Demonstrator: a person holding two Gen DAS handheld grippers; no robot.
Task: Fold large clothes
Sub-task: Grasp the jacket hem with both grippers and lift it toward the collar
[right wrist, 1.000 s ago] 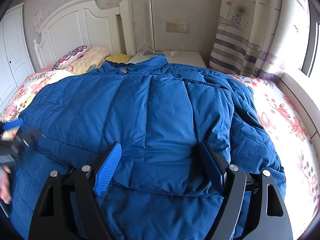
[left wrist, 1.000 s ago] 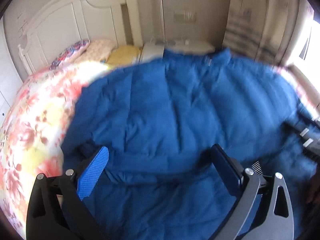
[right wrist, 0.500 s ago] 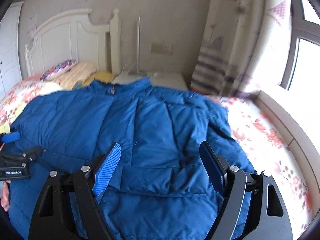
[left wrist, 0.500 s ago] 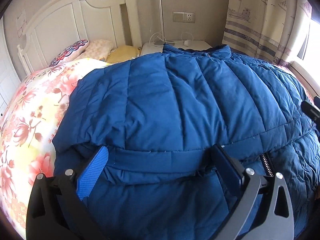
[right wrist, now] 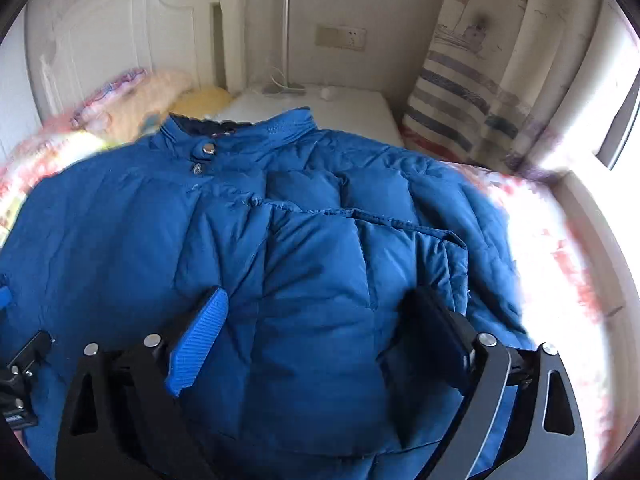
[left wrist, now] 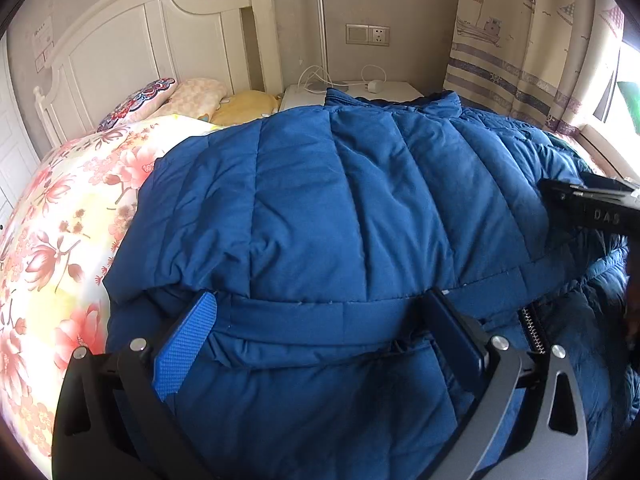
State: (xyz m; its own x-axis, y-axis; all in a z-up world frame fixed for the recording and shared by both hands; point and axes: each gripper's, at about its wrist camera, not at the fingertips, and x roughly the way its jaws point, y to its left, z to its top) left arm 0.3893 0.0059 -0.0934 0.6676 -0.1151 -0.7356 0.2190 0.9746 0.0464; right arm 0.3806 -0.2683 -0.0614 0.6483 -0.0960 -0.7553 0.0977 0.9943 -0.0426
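A big blue puffer jacket (left wrist: 360,208) lies spread on the bed, collar (right wrist: 240,132) toward the headboard, one side folded over its middle. My left gripper (left wrist: 320,320) is open and low over the jacket's near folded edge, with the band of fabric lying between its wide-set fingers. My right gripper (right wrist: 316,320) is over the jacket's right half and its jaws are opening; puffy fabric bulges between the fingers but the pads do not press it. The right gripper (left wrist: 592,204) also shows at the left wrist view's right edge, and the left gripper (right wrist: 20,380) at the right wrist view's lower left.
The bed carries a floral sheet (left wrist: 60,220) and pillows (left wrist: 192,92) by the white headboard (left wrist: 140,32). A white nightstand (right wrist: 320,108) with cables and a lamp pole stands behind the collar. Curtains (left wrist: 520,40) and a bright window ledge (right wrist: 592,240) run along the right.
The right gripper has shifted sideways over the jacket and its fingers stand wider apart. The left view has gone from blurred to steady, and the right gripper now reaches in at its right edge.
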